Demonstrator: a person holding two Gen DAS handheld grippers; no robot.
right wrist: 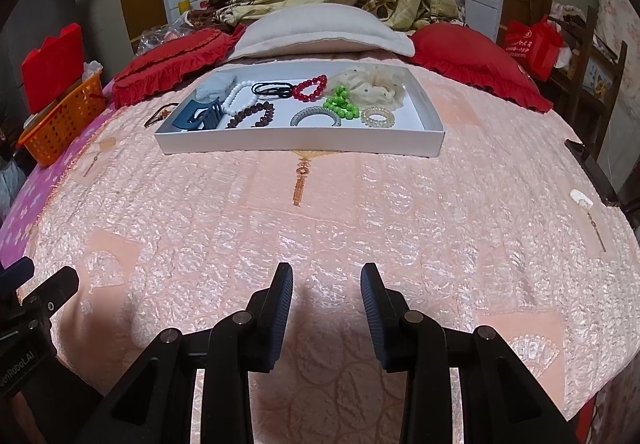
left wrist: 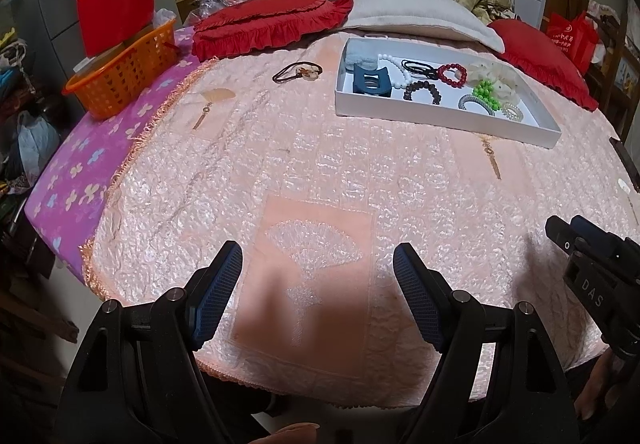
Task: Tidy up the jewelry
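A white tray point(left wrist: 440, 120) point(right wrist: 300, 150) lies on the pink bedspread and holds several pieces: a blue hair claw point(left wrist: 371, 81) point(right wrist: 200, 115), white, red point(right wrist: 310, 87), brown and green point(right wrist: 341, 105) bead bracelets, black hair ties, a cream scrunchie point(right wrist: 374, 84). A brown hair tie with a charm point(left wrist: 298, 72) point(right wrist: 162, 112) lies on the bedspread left of the tray. My left gripper point(left wrist: 318, 264) is open and empty near the front edge. My right gripper point(right wrist: 326, 284) is open and empty too; it shows at the right of the left wrist view point(left wrist: 576, 240).
An orange basket point(left wrist: 120, 72) point(right wrist: 60, 124) with a red box stands at the left edge of the bed. Red cushions point(left wrist: 272, 24) and a white pillow point(right wrist: 324, 28) lie behind the tray. A dark chair point(right wrist: 600, 172) stands at the right.
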